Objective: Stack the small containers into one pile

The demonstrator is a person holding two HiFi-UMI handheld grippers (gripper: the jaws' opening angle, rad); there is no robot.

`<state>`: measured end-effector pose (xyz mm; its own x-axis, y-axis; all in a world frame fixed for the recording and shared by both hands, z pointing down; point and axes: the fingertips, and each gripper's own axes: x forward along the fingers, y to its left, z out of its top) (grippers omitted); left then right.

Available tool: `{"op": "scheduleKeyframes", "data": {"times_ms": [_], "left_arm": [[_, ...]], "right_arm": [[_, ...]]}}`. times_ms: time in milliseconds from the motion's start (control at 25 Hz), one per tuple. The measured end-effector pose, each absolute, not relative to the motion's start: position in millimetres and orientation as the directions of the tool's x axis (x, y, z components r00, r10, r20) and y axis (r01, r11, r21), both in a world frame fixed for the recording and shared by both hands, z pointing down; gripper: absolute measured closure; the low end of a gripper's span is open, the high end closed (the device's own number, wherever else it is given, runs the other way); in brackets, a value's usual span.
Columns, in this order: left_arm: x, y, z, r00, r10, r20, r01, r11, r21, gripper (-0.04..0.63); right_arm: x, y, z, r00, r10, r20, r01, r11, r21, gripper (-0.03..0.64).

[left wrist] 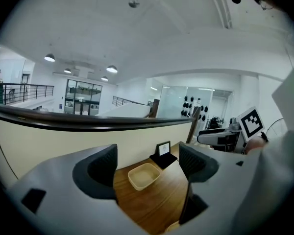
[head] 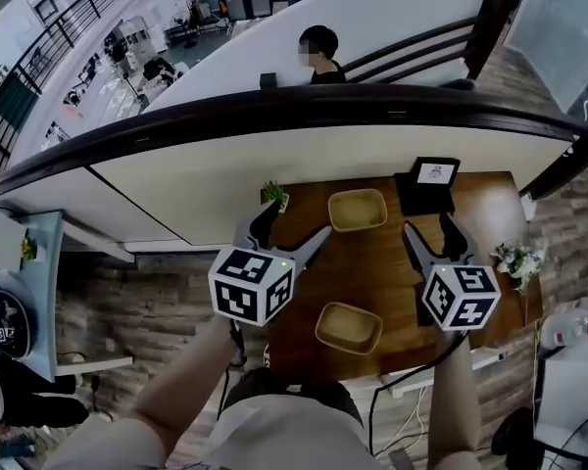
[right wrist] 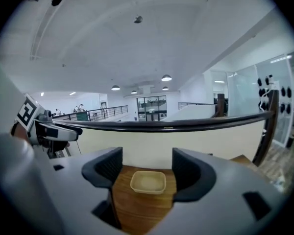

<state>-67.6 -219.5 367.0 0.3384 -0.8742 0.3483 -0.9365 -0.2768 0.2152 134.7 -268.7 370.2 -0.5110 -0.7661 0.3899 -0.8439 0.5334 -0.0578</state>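
**Grippers.** The left gripper (head: 292,225) and the right gripper (head: 429,228) were both held above the wooden table (head: 372,272), side by side. Each carried a cube with black-and-white square markers. In its own view, each gripper showed two dark, ribbed pads set in smooth grey moulded shells. Both pairs of jaws stood apart with nothing pressed between the pads, so both grippers were empty.

**Containers.** Two small containers lay on the table, well apart from each other. Both were pale beige, shallow and rectangular, with rounded corners and a matte finish.
- The far container (head: 358,210) lay ahead of both grippers, beyond their tips and near the cream wall panel. In each gripper view it appeared in the gap between the jaws, clear of the pads.
- The near container (head: 348,327) lay between the two grippers, lower down and behind their tips.

**Surroundings.** The table top showed brown wood grain. A black stand (head: 426,184) holding a small white card stood ahead of the right gripper, just beside the far container. A small green potted plant (head: 274,196) stood just ahead of the left gripper's tips.
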Motion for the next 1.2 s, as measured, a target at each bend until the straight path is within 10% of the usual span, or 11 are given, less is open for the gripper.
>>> {"op": "scheduleKeyframes", "data": {"times_ms": [1200], "left_arm": [[-42,-338,698,0.409,-0.635,0.656,-0.811,0.077,0.580,0.313]], "right_arm": [[121,-392,683,-0.449,-0.543,0.709,-0.876,0.423,-0.230,0.429]]}}
